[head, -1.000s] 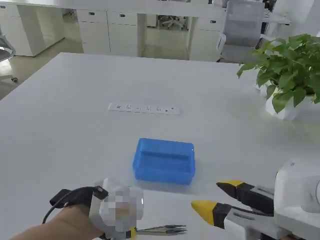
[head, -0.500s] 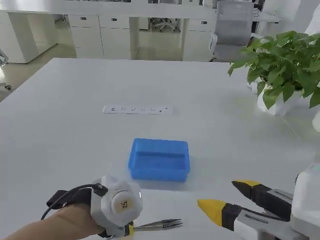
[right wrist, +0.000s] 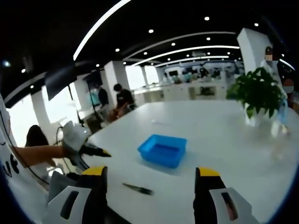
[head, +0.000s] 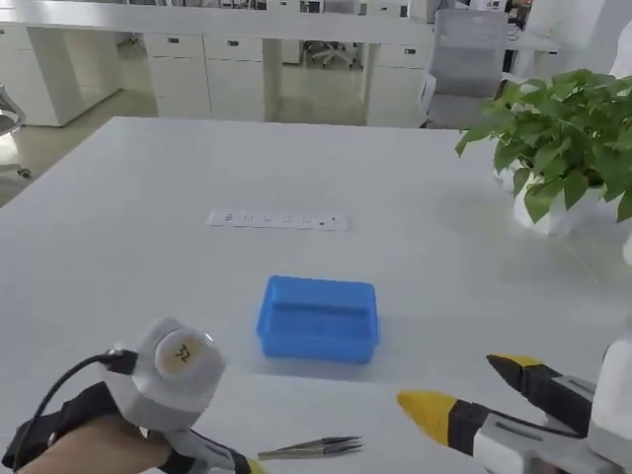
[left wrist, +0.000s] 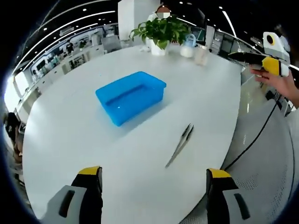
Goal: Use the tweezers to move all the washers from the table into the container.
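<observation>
A blue rectangular container [head: 318,318] stands open on the white table [head: 148,247]. The metal tweezers [head: 311,447] lie flat on the table in front of it, near the front edge. My left gripper [head: 232,460] is at the bottom left, just left of the tweezers' end. In the left gripper view the tweezers [left wrist: 180,144] lie ahead between the wide-apart jaws of my left gripper [left wrist: 153,173], untouched, with the container [left wrist: 131,95] beyond. My right gripper [head: 464,387] hovers open at the lower right. My right gripper [right wrist: 150,171] looks toward the tweezers [right wrist: 138,188] and container [right wrist: 162,150].
A white power strip [head: 278,220] lies farther back on the table. A potted plant [head: 563,148] stands at the right edge. A grey chair [head: 469,59] and white cabinets are behind the table. A cable trails from the left hand.
My left gripper has shifted left and rolled, its round top now facing up. The tweezers stay flat on the table. The right gripper drifted slightly right.
</observation>
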Demonstrator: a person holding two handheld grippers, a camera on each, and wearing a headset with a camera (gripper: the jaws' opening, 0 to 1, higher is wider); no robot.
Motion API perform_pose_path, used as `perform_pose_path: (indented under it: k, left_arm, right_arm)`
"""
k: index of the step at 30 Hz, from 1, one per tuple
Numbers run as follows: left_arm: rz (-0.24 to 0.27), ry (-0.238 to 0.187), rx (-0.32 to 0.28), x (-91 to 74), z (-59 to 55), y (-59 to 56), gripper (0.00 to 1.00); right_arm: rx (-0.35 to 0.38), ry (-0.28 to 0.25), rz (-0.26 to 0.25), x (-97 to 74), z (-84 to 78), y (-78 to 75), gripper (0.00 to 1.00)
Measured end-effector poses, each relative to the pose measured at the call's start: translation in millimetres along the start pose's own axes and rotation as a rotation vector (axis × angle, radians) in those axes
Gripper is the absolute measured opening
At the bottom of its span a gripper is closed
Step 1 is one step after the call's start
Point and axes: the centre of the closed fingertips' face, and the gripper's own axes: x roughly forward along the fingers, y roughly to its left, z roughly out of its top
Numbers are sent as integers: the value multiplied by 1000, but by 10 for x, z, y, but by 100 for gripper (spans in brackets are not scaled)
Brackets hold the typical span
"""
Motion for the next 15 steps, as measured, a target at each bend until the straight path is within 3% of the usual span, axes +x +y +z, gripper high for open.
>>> perform_pose_path:
  k: [2,3,6,9,12,15]
  left_arm:
    - [45,-52,-23,-166,96,35,99]
    - [44,-55,-35,-226,110,27,99]
    - [68,-153,-147,-463,259,48,99]
    - [95,-221,-213,-661,335,82,99]
    - [153,-277,-247,-862,383,131,99]
    - [248,-371,-231,-1082,476,205,99]
  right_arm:
    - [4,3,-6,3,0,-23,76]
    - [4,0,-15,3,8,-41,77]
    - [3,10,-11,12,-1,-50,75]
    - [3,15,-29,20,-9,-84,79]
    - [6,9,-52,11,3,-113,83]
    - [9,8,-70,0,2,-134,88]
